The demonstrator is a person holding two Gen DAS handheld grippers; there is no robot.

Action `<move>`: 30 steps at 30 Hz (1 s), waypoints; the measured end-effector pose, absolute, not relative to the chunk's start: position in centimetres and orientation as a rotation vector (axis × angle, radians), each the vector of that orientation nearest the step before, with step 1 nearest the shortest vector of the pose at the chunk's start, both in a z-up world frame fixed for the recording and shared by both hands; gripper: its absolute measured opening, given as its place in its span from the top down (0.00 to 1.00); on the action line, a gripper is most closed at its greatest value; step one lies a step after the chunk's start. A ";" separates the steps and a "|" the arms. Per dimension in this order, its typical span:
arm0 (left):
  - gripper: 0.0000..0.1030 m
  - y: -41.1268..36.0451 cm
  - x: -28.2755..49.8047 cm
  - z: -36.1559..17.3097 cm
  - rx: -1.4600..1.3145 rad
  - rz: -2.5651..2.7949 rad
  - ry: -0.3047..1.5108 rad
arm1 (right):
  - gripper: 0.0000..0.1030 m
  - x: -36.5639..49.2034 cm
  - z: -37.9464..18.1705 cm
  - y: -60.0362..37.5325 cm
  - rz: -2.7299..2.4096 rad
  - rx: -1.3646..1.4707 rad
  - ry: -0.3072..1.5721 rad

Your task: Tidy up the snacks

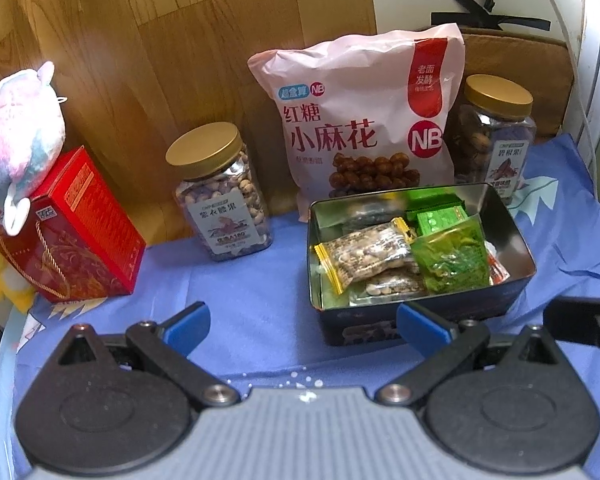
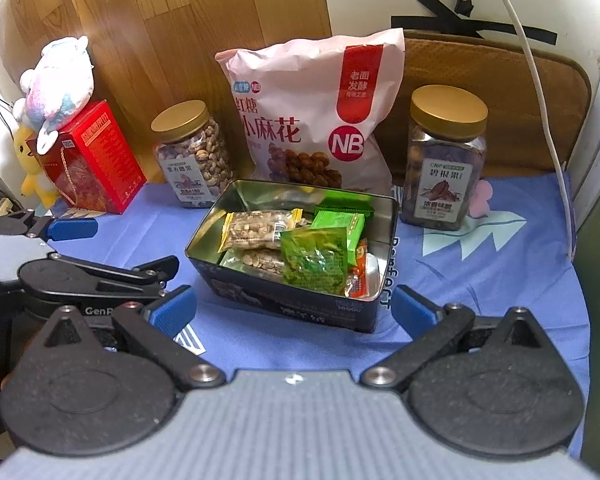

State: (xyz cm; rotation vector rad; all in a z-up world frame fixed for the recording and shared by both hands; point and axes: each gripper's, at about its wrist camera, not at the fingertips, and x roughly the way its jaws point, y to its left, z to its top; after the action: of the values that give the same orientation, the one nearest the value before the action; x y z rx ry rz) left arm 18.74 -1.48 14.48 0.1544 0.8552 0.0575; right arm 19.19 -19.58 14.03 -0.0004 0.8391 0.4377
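An open dark tin sits on the blue cloth and holds several wrapped snacks: yellow-edged nut bars, a green packet and green boxes. Behind it stand a pink snack bag, a cashew jar and a pecan jar. My left gripper is open and empty, in front of the tin. My right gripper is open and empty, just before the tin's near wall.
A red gift box with a plush toy on top stands at the left. The left gripper's body shows at the left of the right wrist view. A white cable hangs at the right. A wooden panel backs the table.
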 end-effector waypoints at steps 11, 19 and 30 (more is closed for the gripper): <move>0.00 -1.5 19.2 13.5 0.158 0.056 0.895 | 0.00 19.6 13.5 -19.8 0.437 0.006 0.852; 0.00 -1.6 19.6 12.3 0.179 0.062 0.933 | 0.00 19.8 12.8 -20.1 0.428 0.023 0.866; 0.00 -2.0 19.9 10.3 0.224 0.064 0.997 | 0.00 20.3 12.0 -20.5 0.428 0.041 0.883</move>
State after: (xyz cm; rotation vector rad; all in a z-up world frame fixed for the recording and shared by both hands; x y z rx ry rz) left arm 19.85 -2.02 10.30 0.2241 0.9966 0.0639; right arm 20.35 -20.55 11.98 0.0412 0.8831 0.4281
